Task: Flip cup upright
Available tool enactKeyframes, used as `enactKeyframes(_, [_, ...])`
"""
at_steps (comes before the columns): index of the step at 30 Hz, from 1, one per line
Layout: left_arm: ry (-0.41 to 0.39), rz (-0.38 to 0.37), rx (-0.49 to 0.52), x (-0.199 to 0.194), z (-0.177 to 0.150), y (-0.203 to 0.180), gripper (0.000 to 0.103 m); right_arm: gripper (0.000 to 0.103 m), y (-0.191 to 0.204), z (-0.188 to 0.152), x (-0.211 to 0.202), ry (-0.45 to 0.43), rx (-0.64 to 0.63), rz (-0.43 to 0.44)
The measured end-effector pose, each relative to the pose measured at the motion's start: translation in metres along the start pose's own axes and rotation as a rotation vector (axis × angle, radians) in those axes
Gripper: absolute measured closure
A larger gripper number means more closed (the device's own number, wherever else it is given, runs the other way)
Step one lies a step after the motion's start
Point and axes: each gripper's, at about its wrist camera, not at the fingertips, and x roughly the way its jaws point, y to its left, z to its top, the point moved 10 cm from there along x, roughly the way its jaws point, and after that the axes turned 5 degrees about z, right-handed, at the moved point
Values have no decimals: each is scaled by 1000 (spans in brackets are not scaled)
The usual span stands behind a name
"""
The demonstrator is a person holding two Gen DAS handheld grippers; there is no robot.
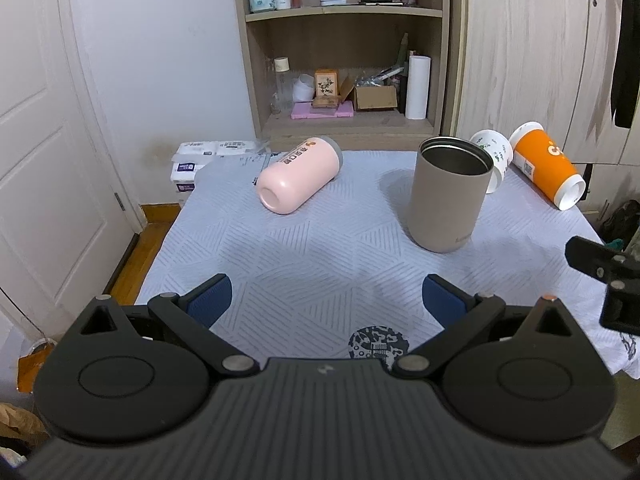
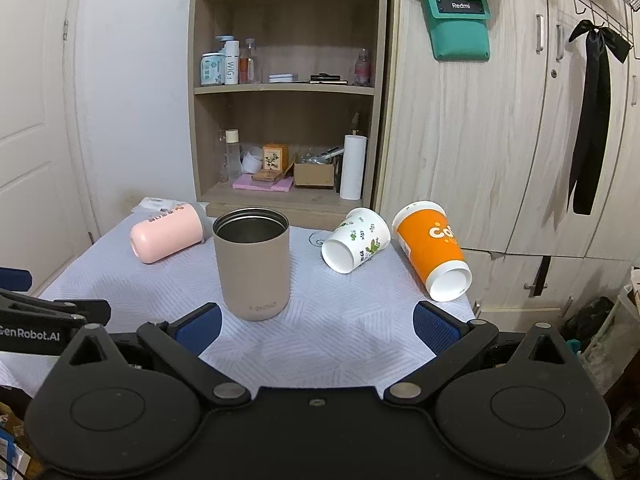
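Taupe and matte on the outside, steel-lined within, the tall cylindrical tumbler (image 2: 252, 264) stands upright near the middle of the table, mouth up, faint lettering low on its wall. I see it from both of my wrist cameras. It rests on a pale cloth (image 1: 304, 248) embossed with a geometric pattern of fine ridged lines.

Three other cups lie on their sides. The pink tumbler (image 1: 298, 175), smooth and rounded with a grey band at its far end, lies toward the far left, its dimpled base facing my left camera. To the right of the taupe one, the white paper cup (image 2: 355, 240) printed with green leaves lies with its open mouth toward me. Just beside it, at the table's right edge, the orange paper cup (image 2: 432, 249) with white rims also lies tipped, mouth toward me and angled to the right.

My left gripper (image 1: 326, 300) hangs above the near edge of the cloth, jaws spread wide, its blue textured pads (image 1: 210, 299) holding nothing. My right gripper (image 2: 318, 322) is likewise spread apart and empty, hovering just short of the taupe tumbler, apart from it.

Behind the table stands a light wood shelf unit (image 2: 286, 88) with bottles, boxes and a white paper roll, beside pale wood-grain cabinet doors (image 2: 460, 140).
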Motion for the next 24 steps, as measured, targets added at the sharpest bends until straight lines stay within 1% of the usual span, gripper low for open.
enactKeyframes(6, [9,7,7,2,-2,0,0,0,-4,-2,1,6,-2,-26])
enactKeyframes(19, [20,-3,-5,3,-4,0,0,0,-5,-1,0,2,-9,-29])
enactKeyframes(24, [9,5,-8,2,-3,3,0,0,-4,-1,-1,3,-9,-32])
